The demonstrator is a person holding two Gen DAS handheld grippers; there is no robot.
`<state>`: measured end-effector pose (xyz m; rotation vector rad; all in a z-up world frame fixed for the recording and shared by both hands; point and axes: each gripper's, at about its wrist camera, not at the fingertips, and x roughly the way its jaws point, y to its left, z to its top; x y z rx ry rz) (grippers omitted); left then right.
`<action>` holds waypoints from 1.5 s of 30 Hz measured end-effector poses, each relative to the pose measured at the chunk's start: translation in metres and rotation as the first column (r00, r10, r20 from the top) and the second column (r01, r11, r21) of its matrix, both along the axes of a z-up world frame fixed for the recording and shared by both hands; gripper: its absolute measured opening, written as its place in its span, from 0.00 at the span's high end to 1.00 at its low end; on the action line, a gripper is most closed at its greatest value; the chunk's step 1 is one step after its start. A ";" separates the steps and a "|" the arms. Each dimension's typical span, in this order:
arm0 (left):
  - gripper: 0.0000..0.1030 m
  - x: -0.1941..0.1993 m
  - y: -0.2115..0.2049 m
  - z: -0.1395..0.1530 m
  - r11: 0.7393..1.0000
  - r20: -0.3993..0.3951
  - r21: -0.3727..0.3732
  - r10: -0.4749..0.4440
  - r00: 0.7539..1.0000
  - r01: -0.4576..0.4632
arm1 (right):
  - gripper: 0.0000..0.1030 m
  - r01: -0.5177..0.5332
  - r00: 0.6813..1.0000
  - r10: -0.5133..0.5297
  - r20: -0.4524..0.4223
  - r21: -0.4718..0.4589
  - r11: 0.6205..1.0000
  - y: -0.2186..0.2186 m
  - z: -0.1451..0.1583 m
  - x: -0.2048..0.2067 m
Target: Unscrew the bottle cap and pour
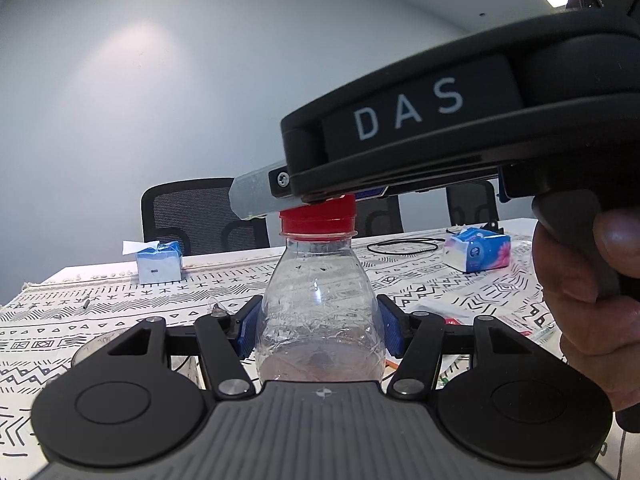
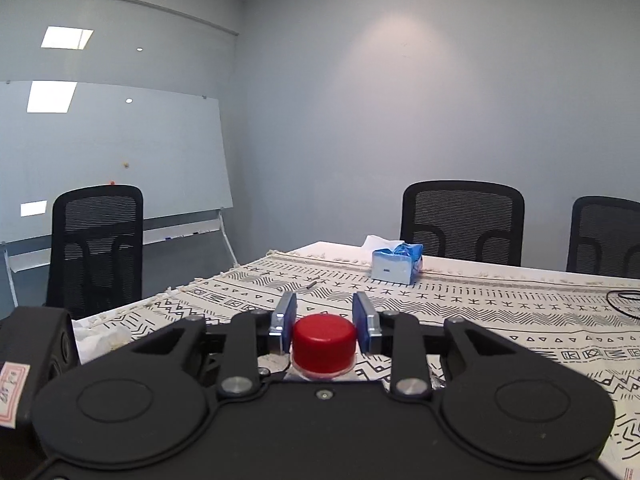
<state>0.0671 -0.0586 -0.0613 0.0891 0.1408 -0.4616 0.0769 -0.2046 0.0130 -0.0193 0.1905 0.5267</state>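
A clear plastic bottle (image 1: 320, 300) with a red cap (image 1: 318, 216) stands upright on the patterned tablecloth (image 1: 100, 320). My left gripper (image 1: 320, 326) is shut on the bottle's body, a blue pad pressed on each side. My right gripper (image 2: 324, 322) reaches over the bottle's top from the right; in the right wrist view its blue pads (image 2: 287, 322) touch the red cap (image 2: 324, 340) on both sides. Its black body (image 1: 440, 120) fills the upper right of the left wrist view. A little liquid shows low in the bottle.
A blue tissue box (image 1: 158, 266) (image 2: 396, 266) stands at the table's far side. A tissue pack (image 1: 478, 252) and a black cable loop (image 1: 404, 246) lie at the far right. Black office chairs (image 2: 462, 224) stand behind the table, a whiteboard (image 2: 112, 152) to the left.
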 end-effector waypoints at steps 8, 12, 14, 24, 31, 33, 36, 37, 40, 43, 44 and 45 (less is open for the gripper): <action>0.46 0.001 0.000 0.001 1.000 -0.001 0.004 -0.004 1.000 0.004 | 0.69 -0.075 0.997 0.075 0.000 0.008 0.997 -0.009 -0.001 0.008; 0.46 0.001 0.003 0.002 1.000 -0.007 -0.004 -0.009 1.000 0.009 | 0.69 -0.104 0.995 0.104 0.009 -0.001 0.995 -0.008 -0.002 0.009; 0.46 0.001 0.004 0.002 1.000 -0.012 -0.009 -0.010 1.000 0.010 | 0.69 -0.096 0.995 0.096 0.004 -0.006 0.995 -0.005 -0.001 0.009; 0.46 0.002 0.007 0.003 1.000 -0.020 -0.018 -0.013 1.000 0.012 | 0.69 -0.080 0.997 0.080 0.002 -0.015 0.997 0.002 -0.001 0.008; 0.46 0.002 0.007 0.002 1.000 -0.019 -0.016 -0.020 1.000 0.020 | 0.69 -0.133 0.990 0.134 0.031 -0.030 0.991 -0.003 -0.003 0.010; 0.46 0.002 0.008 0.002 1.000 -0.021 -0.017 -0.022 1.000 0.022 | 0.69 -0.159 0.986 0.160 0.042 -0.040 0.986 -0.005 -0.004 0.011; 0.46 0.002 0.009 0.003 0.999 -0.024 -0.018 -0.027 0.999 0.027 | 0.69 -0.199 0.978 0.202 0.054 -0.055 0.978 -0.008 -0.004 0.013; 0.46 0.002 0.009 0.003 0.999 -0.025 -0.019 -0.030 0.999 0.030 | 0.69 -0.216 0.974 0.219 0.060 -0.059 0.975 -0.009 -0.004 0.014; 0.46 0.002 0.009 0.002 0.999 -0.025 -0.016 -0.037 0.999 0.037 | 0.69 -0.271 0.958 0.276 0.076 -0.066 0.960 -0.015 -0.006 0.017; 0.46 0.003 0.010 0.003 0.999 -0.026 -0.016 -0.045 0.999 0.044 | 0.69 -0.331 0.937 0.338 0.091 -0.086 0.940 -0.020 -0.006 0.021; 0.46 0.003 0.010 0.003 0.999 -0.027 -0.015 -0.047 0.999 0.047 | 0.69 -0.357 0.926 0.365 0.097 -0.091 0.930 -0.023 -0.006 0.023; 0.46 0.003 0.011 0.003 0.999 -0.028 -0.015 -0.050 0.998 0.050 | 0.69 -0.382 0.915 0.391 0.102 -0.095 0.919 -0.026 -0.007 0.025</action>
